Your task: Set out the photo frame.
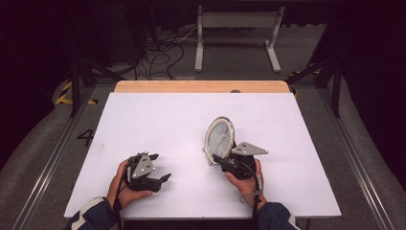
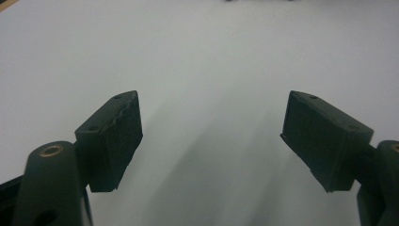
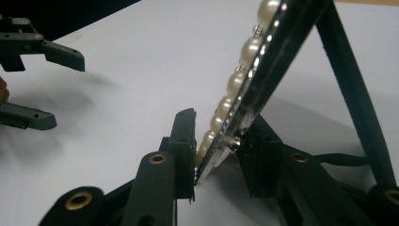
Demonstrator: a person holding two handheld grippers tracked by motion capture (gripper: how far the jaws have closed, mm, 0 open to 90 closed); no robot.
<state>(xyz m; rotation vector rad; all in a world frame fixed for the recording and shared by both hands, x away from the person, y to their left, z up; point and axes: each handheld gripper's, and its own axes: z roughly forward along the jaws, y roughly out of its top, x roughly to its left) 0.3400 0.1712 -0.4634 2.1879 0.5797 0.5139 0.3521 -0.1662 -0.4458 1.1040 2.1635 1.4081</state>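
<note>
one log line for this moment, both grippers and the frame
left gripper: open, empty, over white table | right gripper: shut on lower edge of pearl-rimmed oval frame | frame: tilted up, black back stand out

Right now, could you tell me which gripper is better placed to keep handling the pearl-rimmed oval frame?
The right gripper. Its jaws already clamp the lower rim of the pearl-rimmed frame, which it holds tilted above the table. The left gripper rests apart near the front edge, jaws open and empty.

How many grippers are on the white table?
2. The left gripper sits open near the table's front left, with nothing between its jaws. The right gripper is at the front right, clamped on the bottom edge of a pearl-rimmed oval picture frame.
</note>
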